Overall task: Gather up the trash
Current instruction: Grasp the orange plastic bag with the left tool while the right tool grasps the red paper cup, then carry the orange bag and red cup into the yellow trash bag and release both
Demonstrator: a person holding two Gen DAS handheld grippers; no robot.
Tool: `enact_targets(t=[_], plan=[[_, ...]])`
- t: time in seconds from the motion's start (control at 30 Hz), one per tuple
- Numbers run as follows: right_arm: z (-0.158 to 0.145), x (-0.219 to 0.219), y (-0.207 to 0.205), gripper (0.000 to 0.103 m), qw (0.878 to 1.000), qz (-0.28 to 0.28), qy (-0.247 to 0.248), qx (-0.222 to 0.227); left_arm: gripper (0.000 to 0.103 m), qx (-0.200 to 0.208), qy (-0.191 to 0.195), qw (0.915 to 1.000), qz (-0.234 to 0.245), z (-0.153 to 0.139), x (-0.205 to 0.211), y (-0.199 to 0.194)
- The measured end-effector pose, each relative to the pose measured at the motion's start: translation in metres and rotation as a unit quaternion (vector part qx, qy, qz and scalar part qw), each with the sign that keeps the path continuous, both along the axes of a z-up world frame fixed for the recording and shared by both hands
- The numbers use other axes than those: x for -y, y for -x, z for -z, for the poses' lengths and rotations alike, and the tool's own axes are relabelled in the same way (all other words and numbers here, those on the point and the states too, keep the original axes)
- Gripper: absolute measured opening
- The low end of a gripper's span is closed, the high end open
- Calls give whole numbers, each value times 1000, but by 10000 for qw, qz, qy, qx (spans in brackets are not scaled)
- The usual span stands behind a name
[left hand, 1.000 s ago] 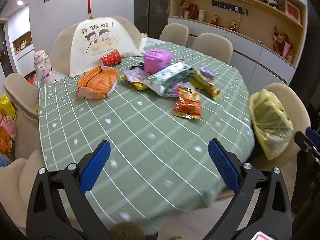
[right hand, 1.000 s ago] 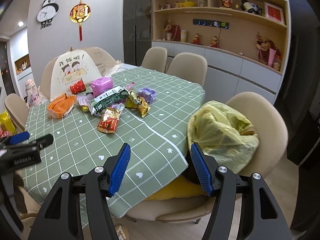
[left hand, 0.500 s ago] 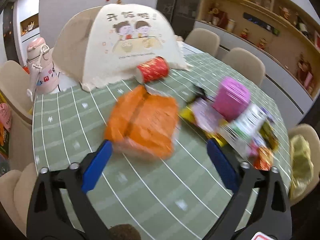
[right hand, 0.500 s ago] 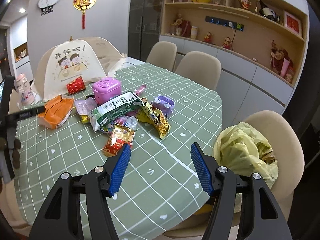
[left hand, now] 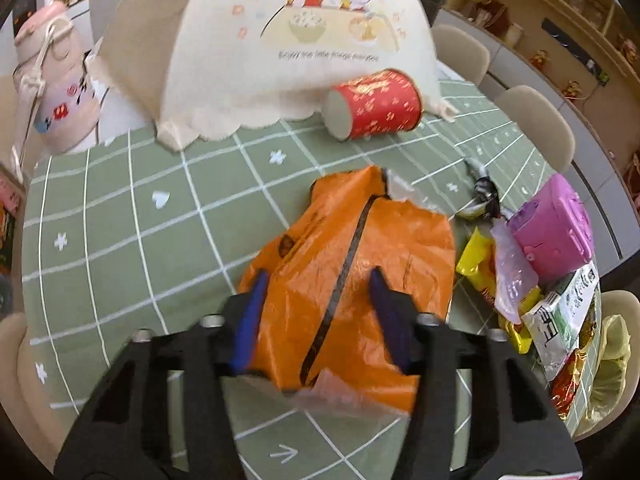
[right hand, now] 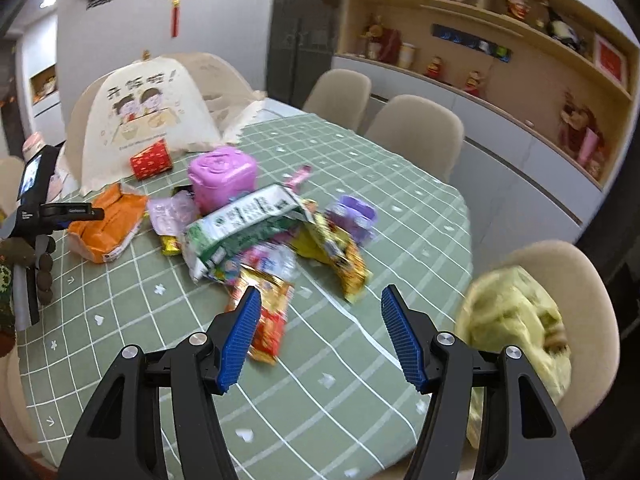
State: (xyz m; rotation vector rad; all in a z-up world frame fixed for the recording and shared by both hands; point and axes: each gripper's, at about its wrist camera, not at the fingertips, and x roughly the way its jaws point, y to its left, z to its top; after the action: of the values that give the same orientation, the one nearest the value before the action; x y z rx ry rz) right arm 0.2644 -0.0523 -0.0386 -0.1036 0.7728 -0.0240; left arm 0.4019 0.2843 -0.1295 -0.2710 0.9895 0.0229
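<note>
An orange plastic bag (left hand: 360, 240) lies on the green checked tablecloth (left hand: 120, 240). My left gripper (left hand: 319, 280) points down at it, jaws closing, and the blue pads (left hand: 250, 316) pinch the crumpled bag between them. In the right wrist view the same bag (right hand: 108, 224) lies at the left of the trash pile. My right gripper (right hand: 320, 296) hovers open above the cloth, its left pad over a red-gold snack wrapper (right hand: 268, 312). Nothing sits between its fingers. A green-white carton (right hand: 244, 224) and yellow wrappers (right hand: 340, 256) lie just beyond.
A cream food cover (left hand: 288, 40) and a tipped red paper cup (left hand: 376, 104) stand behind the bag, with a pink bottle (left hand: 56, 92) at the far left. A purple box (left hand: 552, 232) sits to the right. A filled yellow bag (right hand: 516, 320) rests on a beige chair (right hand: 584, 280).
My left gripper moved across the table to the orange bag, dropped onto it and narrowed its jaws around it. My right gripper advanced over the table edge toward the wrapper pile, still open.
</note>
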Motion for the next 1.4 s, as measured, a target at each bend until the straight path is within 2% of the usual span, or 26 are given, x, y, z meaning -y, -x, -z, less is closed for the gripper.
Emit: enact_targets(t=[0.03,0.07,0.13,0.2,0.33,0.4,0.47,0.57,0.7,0.77,0.87,0.97,1.03,1.1,1.13,1.2,1.3,1.4], plan=[[1,-5,-8,60,9999,-108,-36,15,26,-45,73,10000,-2,1,0,2],[2,-9,-15,60,9998,-205,-83,28,22,-95,145,9998,-7,2,0,5],[3,-23,-38,60,9985,-491,-243,77,8,-119,153,9998,1,0,2,12],[3,-41,-64,60,9959,-813,-364,150,4,-70,51,9999,64,-9,7,24],[-5,-88,-118,60,9874,-1426,-628,262,3,124,65,9999,-18,-38,2,56],[-9,-113,-143,60,9830,-1669,-683,337,3,276,-42,9996,-59,-48,-3,67],[-12,-144,-176,60,9771,-1947,-782,347,3,378,9,9992,-152,-54,-11,75],[-12,-186,-226,60,9729,-2144,-830,253,3,295,105,9990,-309,-47,-21,79],[1,-229,-291,60,9733,-2100,-930,-27,3,80,382,9981,-469,-25,-32,76],[14,-245,-318,60,9744,-2016,-980,-182,4,59,491,9973,-534,-17,-36,77],[42,-268,-350,60,9787,-1882,-741,-350,22,92,730,9961,-478,-10,-40,79],[66,-281,-369,60,9817,-1775,-527,-439,33,239,626,9971,-351,-13,-41,81],[78,-280,-378,60,9815,-1695,-693,-560,37,286,565,9975,-316,-13,-44,81],[78,-273,-378,55,9784,-1666,-1053,-628,39,303,580,9974,-303,-13,-49,80],[80,-271,-378,40,9722,-1782,-1301,-783,40,317,576,9974,-305,-12,-52,79],[78,-269,-374,22,9607,-2079,-1555,-989,42,342,539,9975,-303,-10,-57,77],[69,-270,-357,10,9511,-2427,-1582,-1073,42,334,483,9978,-296,-9,-65,73],[54,-260,-335,5,9489,-2468,-1687,-1008,43,434,455,9978,-231,-14,-71,74]])
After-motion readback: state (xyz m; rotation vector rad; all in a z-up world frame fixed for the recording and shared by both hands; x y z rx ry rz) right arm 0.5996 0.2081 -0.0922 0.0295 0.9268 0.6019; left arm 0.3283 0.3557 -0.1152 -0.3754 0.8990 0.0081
